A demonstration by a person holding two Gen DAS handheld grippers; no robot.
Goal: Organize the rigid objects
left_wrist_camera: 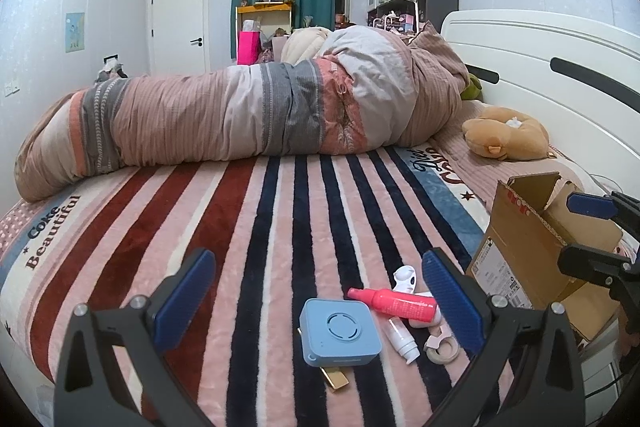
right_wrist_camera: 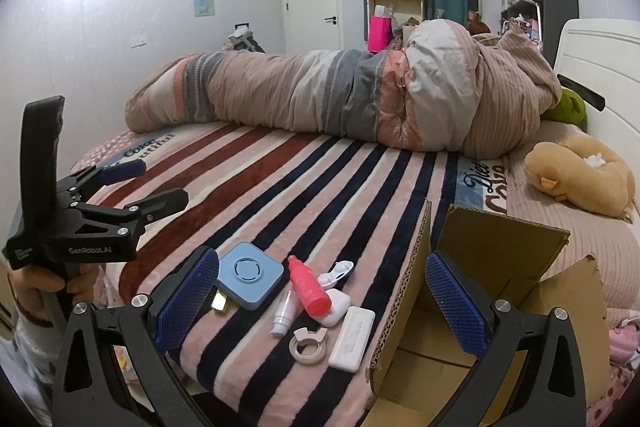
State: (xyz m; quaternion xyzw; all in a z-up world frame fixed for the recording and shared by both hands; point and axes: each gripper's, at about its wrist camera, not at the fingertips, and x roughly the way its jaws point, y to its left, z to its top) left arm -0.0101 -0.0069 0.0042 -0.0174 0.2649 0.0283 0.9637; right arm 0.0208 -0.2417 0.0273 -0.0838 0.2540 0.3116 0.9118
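You are holding the left tool [left_wrist_camera: 318, 291] wide and empty above the near edge of the bed [left_wrist_camera: 280, 211]. The blue box [left_wrist_camera: 340, 331] is lying just ahead between its fingers, with the red bottle [left_wrist_camera: 394, 303] to its right, long axis running left to right. Farther right, your right tool [right_wrist_camera: 322, 297] is also hanging wide and empty, by the carton [right_wrist_camera: 496, 239]. Your left tool is nearer the blue box.
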